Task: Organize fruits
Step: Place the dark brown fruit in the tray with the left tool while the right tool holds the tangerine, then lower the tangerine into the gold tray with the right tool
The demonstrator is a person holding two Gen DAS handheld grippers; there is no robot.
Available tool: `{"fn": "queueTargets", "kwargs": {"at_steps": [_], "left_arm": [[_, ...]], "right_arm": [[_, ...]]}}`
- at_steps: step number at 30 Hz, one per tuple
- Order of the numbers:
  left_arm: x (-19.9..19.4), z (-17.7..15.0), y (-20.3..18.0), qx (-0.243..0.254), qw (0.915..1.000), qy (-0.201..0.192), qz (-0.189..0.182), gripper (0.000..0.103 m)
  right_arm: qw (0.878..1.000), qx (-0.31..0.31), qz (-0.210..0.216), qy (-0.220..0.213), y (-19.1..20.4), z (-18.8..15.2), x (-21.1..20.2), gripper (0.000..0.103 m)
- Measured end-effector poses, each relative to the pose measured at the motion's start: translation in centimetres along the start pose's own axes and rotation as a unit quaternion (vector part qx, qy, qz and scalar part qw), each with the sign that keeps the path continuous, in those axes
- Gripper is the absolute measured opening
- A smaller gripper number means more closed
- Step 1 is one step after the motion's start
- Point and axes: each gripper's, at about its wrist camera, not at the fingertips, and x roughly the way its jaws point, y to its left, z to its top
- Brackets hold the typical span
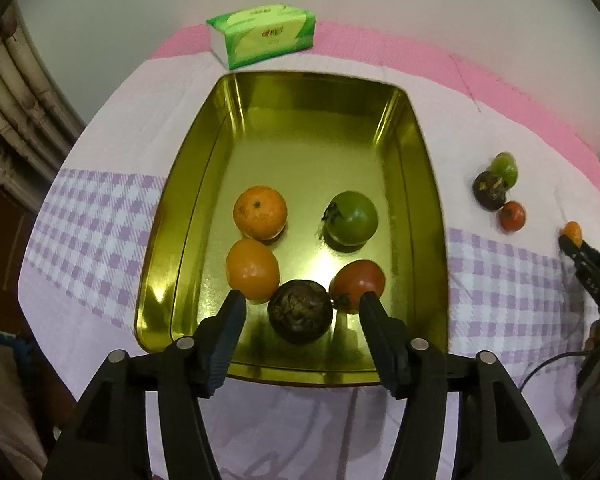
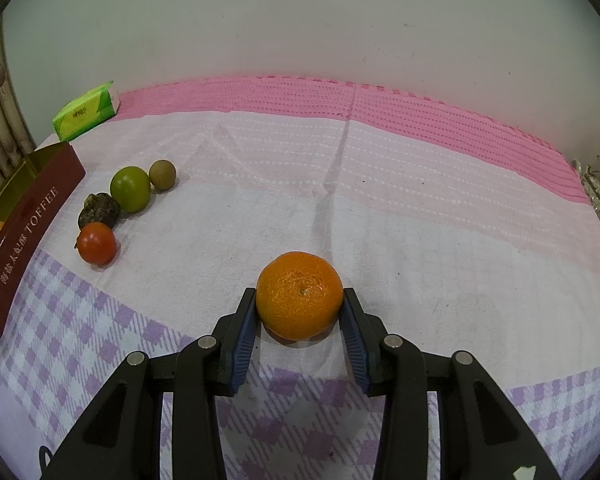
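Note:
A gold tin tray (image 1: 384,128) holds two oranges (image 1: 260,212) (image 1: 253,269), a green fruit (image 1: 353,218), a red tomato (image 1: 359,283) and a dark purple fruit (image 1: 300,312). My left gripper (image 1: 300,304) is open above the tray's near end, its fingers either side of the dark fruit, not touching it. My right gripper (image 2: 299,300) is shut on an orange (image 2: 299,295) that rests on the cloth; it also shows in the left wrist view (image 1: 573,232). A green fruit (image 2: 131,189), a brown fruit (image 2: 162,175), a dark fruit (image 2: 99,211) and a red tomato (image 2: 97,244) lie left of it.
A green tissue pack (image 1: 262,34) lies behind the tray near the wall. The tray's red side (image 2: 24,240) reads TOFFEE at the left of the right wrist view. The table is covered with a pink and purple checked cloth (image 2: 420,184). Small objects (image 2: 596,192) sit at the far right edge.

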Motion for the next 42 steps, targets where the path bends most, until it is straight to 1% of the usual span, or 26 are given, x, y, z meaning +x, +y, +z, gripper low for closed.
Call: {"fn": "queueTargets", "kwargs": {"at_steps": [2, 4, 6, 8, 10, 12, 14, 15, 18, 19, 21, 23, 25, 28, 31, 36, 42], "left_arm": [[-0.9, 0.0, 0.3, -0.001, 0.9999, -0.013, -0.005, 0.066], [-1.9, 0.1, 0.4, -0.001, 0.9996, -0.028, 0.000, 0.070], [-2.9, 0.0, 0.6, 0.003, 0.9987, -0.048, 0.017, 0.072], [-3.8, -0.1, 1.1, 0.004, 0.9974, -0.065, 0.029, 0.073], [-4.7, -0.4, 1.6, 0.002, 0.9961, -0.081, 0.036, 0.074], [-5.5, -0.6, 2.6, -0.011, 0.9939, -0.099, 0.047, 0.075], [-5.8, -0.7, 3.7, -0.030, 0.9916, -0.111, 0.058, 0.076], [-6.0, -0.8, 4.1, -0.040, 0.9907, -0.115, 0.061, 0.076], [-6.1, -1.0, 5.9, -0.074, 0.9869, -0.124, 0.072, 0.076], [-6.0, -1.0, 6.3, -0.081, 0.9856, -0.126, 0.078, 0.076], [-5.9, -1.1, 7.1, -0.095, 0.9835, -0.124, 0.092, 0.076], [-5.7, -1.2, 8.0, -0.110, 0.9824, -0.122, 0.090, 0.076], [-5.5, -1.3, 8.5, -0.121, 0.9806, -0.118, 0.098, 0.076], [-4.8, -1.4, 8.8, -0.124, 0.9816, -0.107, 0.099, 0.076], [-4.5, -1.3, 8.6, -0.120, 0.9833, -0.104, 0.089, 0.076], [-4.5, -1.3, 8.3, -0.116, 0.9843, -0.105, 0.082, 0.076], [-4.3, -1.3, 8.1, -0.116, 0.9855, -0.100, 0.074, 0.076]], "right_arm": [[1.000, -0.003, -0.003, 0.003, 0.2, 0.1, 0.0, 0.038], [1.000, -0.004, -0.002, 0.004, 0.4, 0.3, -0.2, 0.038], [1.000, -0.005, 0.005, 0.003, 0.8, 0.7, -0.7, 0.038], [1.000, -0.005, 0.016, 0.001, 1.5, 1.0, -1.2, 0.038], [0.999, -0.007, 0.043, 0.001, 2.9, 1.7, -1.8, 0.038], [0.997, -0.005, 0.075, 0.008, 4.2, 2.4, -2.0, 0.038], [0.994, -0.009, 0.109, 0.016, 6.4, 3.4, -2.2, 0.038], [0.991, -0.017, 0.130, 0.019, 8.1, 4.0, -2.3, 0.038], [0.985, -0.044, 0.168, 0.014, 12.1, 5.2, -3.1, 0.038], [0.981, -0.062, 0.186, 0.010, 14.2, 5.8, -3.5, 0.038], [0.976, -0.082, 0.204, 0.006, 16.8, 6.1, -4.1, 0.038], [0.968, -0.111, 0.226, 0.002, 19.9, 6.6, -4.6, 0.038], [0.961, -0.133, 0.242, 0.005, 22.6, 6.7, -4.5, 0.038], [0.954, -0.165, 0.249, 0.016, 25.7, 6.4, -3.7, 0.038], [0.952, -0.190, 0.240, 0.027, 28.2, 5.6, -2.8, 0.038], [0.949, -0.214, 0.227, 0.038, 29.5, 4.5, -1.7, 0.038], [0.948, -0.218, 0.230, 0.037, 29.4, 4.4, -1.4, 0.039]]}}
